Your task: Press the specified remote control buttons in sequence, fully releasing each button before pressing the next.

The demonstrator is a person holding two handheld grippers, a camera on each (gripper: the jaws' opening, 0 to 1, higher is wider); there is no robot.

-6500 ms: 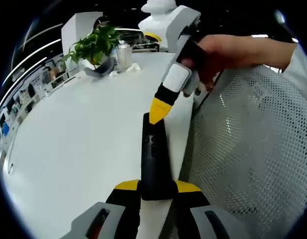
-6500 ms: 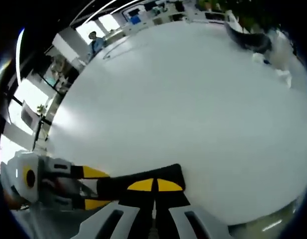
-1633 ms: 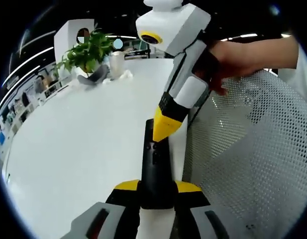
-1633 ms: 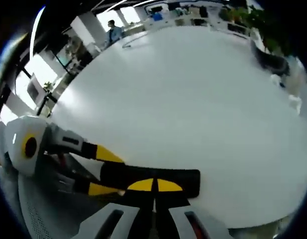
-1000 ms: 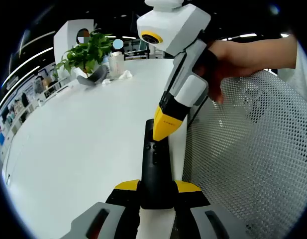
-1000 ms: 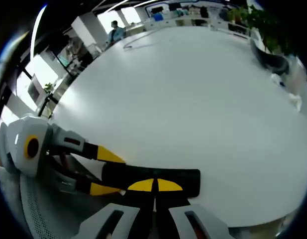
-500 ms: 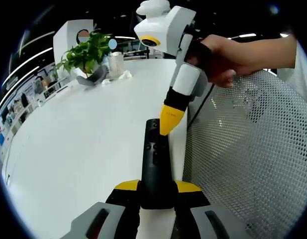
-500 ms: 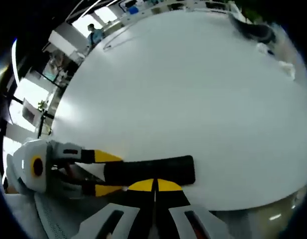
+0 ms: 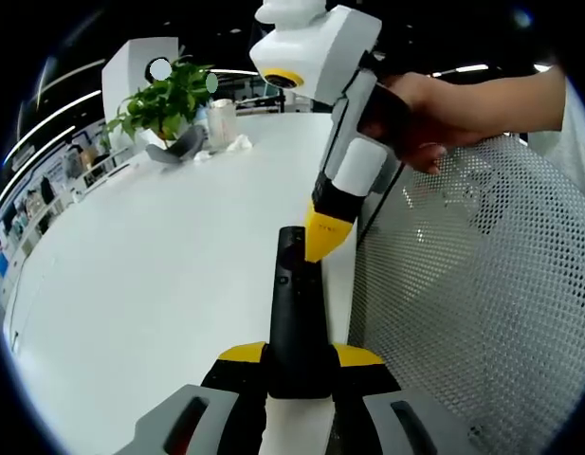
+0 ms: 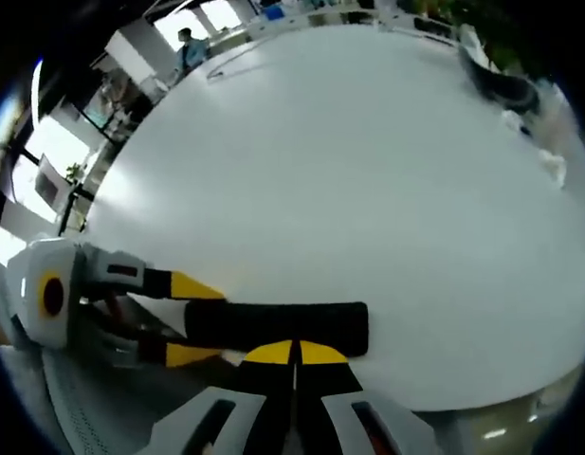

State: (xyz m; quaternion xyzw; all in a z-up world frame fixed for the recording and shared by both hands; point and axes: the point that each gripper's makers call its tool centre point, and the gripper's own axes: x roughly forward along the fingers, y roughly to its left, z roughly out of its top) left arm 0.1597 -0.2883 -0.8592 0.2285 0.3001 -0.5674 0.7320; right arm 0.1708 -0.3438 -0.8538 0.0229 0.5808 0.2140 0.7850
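Since the frame half a second back, the right gripper (image 9: pixel 320 237) has tipped and its yellow tip now sits against the far end of the remote (image 9: pixel 294 308), on its right edge, where before it hung a touch higher. Whether it's actually pushing a button we can't tell, the tip covers that spot.

In the left gripper view we've got the left gripper (image 9: pixel 300 365) coming up from the bottom with its yellow-tipped jaws pinching the near end of the black remote, one jaw on each side. The remote sticks out forward over the white table (image 9: pixel 150 265), close to the table's right edge. A couple of small buttons show on its top face, too small to read. A hand (image 9: pixel 425 118) wraps the right gripper's grip. To the right of the table edge is a white mesh chair back (image 9: pixel 472 294). Way off at the far end of the table there's a potted plant (image 9: pixel 164 100), a shiny cup (image 9: pixel 221 123) beside it and some crumpled white paper (image 9: pixel 237 144) next to that.

In the right gripper view, the right gripper (image 10: pixel 294 353) has its jaws pressed together, tips right at the long side of the remote (image 10: pixel 278 327), which lies across the view. The left gripper (image 10: pixel 192 320) comes in from the left, clamped on the remote's end. The table (image 10: pixel 349 180) spreads out behind.
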